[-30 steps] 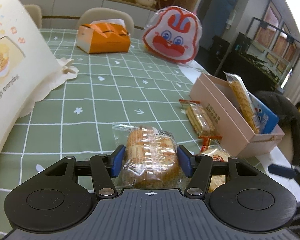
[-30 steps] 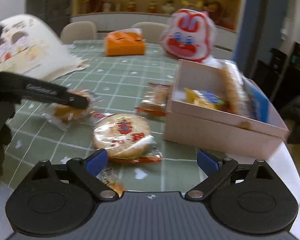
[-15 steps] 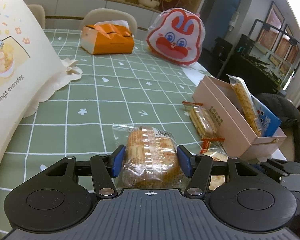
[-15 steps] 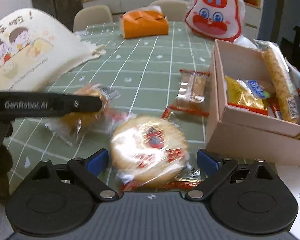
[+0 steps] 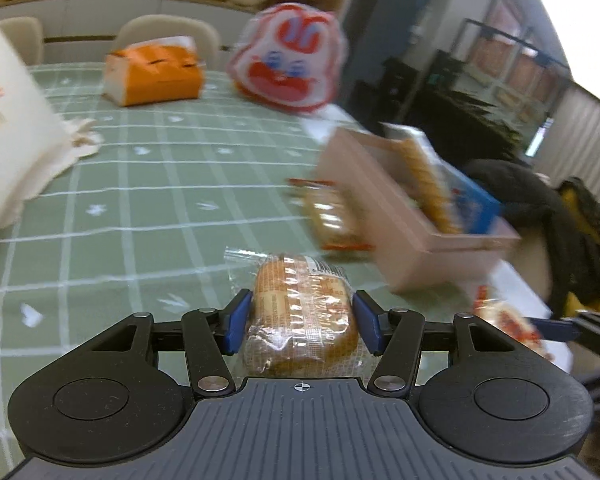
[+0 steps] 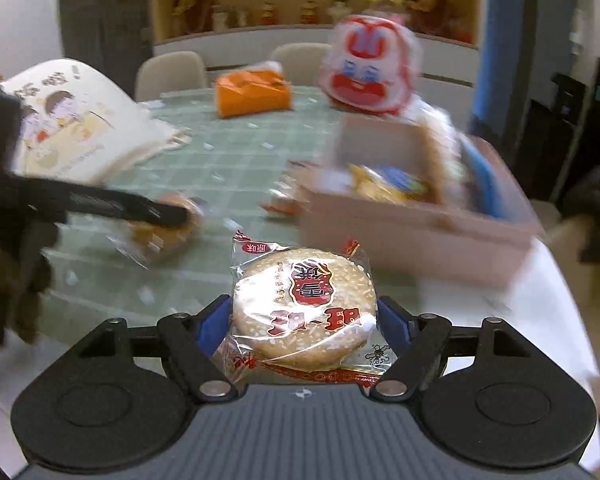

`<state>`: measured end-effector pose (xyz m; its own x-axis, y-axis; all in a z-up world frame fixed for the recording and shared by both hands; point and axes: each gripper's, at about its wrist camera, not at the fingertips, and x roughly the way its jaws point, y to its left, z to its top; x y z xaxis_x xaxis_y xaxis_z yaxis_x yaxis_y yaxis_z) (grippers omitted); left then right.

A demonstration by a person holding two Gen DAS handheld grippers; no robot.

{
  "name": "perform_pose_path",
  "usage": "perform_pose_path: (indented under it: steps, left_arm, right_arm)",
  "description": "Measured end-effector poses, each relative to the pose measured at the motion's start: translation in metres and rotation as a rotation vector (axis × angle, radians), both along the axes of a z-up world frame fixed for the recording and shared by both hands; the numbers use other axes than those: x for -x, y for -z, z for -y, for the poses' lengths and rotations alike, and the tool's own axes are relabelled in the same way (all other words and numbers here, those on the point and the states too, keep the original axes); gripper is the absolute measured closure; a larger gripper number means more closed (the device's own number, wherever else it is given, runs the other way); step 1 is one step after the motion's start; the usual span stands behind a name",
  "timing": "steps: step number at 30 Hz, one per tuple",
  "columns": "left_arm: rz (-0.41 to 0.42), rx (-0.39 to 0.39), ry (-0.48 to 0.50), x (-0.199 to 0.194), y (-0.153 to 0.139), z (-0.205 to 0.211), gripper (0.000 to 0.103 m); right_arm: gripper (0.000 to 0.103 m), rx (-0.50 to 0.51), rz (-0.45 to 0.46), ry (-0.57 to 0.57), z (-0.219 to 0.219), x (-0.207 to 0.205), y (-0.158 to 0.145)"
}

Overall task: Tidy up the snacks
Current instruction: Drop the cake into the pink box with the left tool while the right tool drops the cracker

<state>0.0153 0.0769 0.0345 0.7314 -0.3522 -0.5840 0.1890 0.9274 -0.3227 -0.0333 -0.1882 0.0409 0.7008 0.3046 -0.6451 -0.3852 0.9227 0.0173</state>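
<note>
My left gripper is shut on a wrapped golden bread bun, held just above the green checked tablecloth. The right gripper has its jaws closing on a round sesame cracker in a clear red-printed wrapper; both blue pads touch the packet, which is off the table. The pink open box with several snacks inside stands ahead to the right. A wrapped biscuit pack lies against the box's left side. In the right wrist view the left gripper's fingers and the bun show at the left, blurred.
An orange tissue box and a red-and-white rabbit bag sit at the table's far end. A cream printed tote bag lies at the left. A dark jacket hangs beyond the right table edge. Chairs stand behind.
The right gripper's jaws have narrowed onto the round cracker and picked it up. The left gripper has swung with the bun toward the pink box. Both views are now motion-blurred.
</note>
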Motion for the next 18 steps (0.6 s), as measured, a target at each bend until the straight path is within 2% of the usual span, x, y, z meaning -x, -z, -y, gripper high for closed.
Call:
perform_pose_path:
  steps: [5,11,14,16,18]
  left_arm:
    - [-0.020,-0.011,0.120,0.031,-0.009,0.044,0.043]
    - [-0.029,0.024,0.238,0.050,-0.024,0.087,0.043]
    - [0.034,0.089,0.232,0.048,-0.050,0.094,0.043]
    - [0.119,0.136,0.203,0.036,-0.081,0.094,0.043]
    - [0.213,0.145,0.167,0.018,-0.111,0.095,0.043]
  right_arm:
    - [0.025,-0.025,-0.031,0.054,0.040,0.007,0.012]
    - [0.025,-0.073,0.001,0.063,0.073,0.025,0.007]
    - [0.025,-0.088,0.074,0.077,0.086,0.032,-0.017]
    - [0.025,-0.117,0.137,0.082,0.097,0.027,-0.047]
    - [0.025,-0.153,0.208,0.082,0.107,0.015,-0.087]
